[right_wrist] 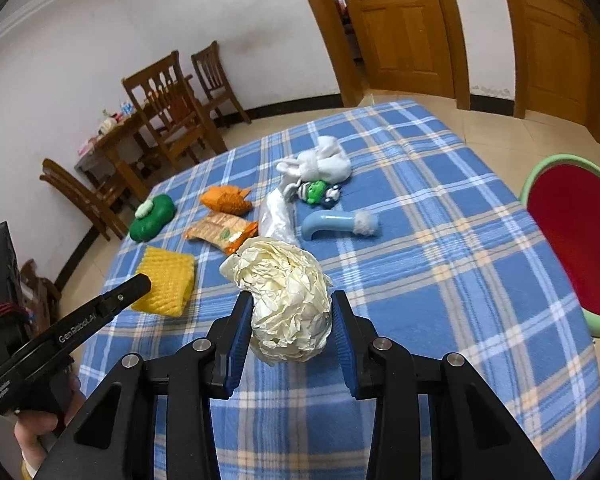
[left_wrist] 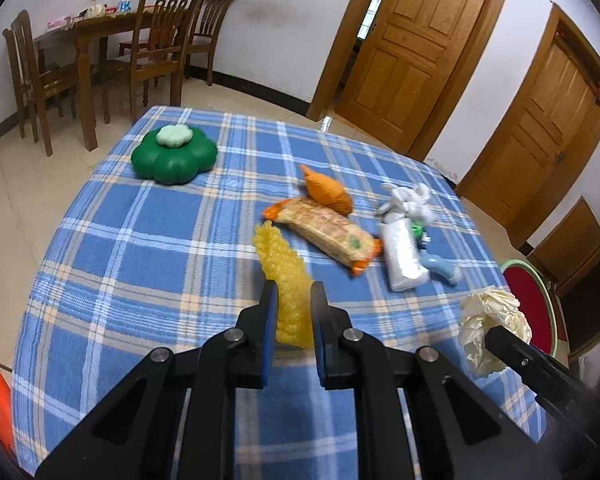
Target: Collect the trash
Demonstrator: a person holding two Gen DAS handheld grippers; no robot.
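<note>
My left gripper [left_wrist: 293, 294] is shut on a yellow foam net sleeve [left_wrist: 285, 280], which is lifted off the blue plaid tablecloth [left_wrist: 140, 248]; the same sleeve [right_wrist: 166, 282] shows in the right wrist view beside the left gripper's tip. My right gripper [right_wrist: 292, 300] is shut on a crumpled cream paper ball [right_wrist: 288, 304], also raised above the cloth; that ball [left_wrist: 490, 320] appears at the right of the left wrist view. An orange cracker packet [left_wrist: 326, 232] and a clear plastic bag [left_wrist: 402, 258] lie on the table farther away.
A green flower-shaped box [left_wrist: 176, 156], an orange plush [left_wrist: 328, 192], a white plush rabbit [left_wrist: 410, 202] and a blue toy [right_wrist: 336, 222] lie on the table. A red basin with a green rim [right_wrist: 572, 240] sits past the table's right edge. Wooden chairs [left_wrist: 156, 40] stand behind.
</note>
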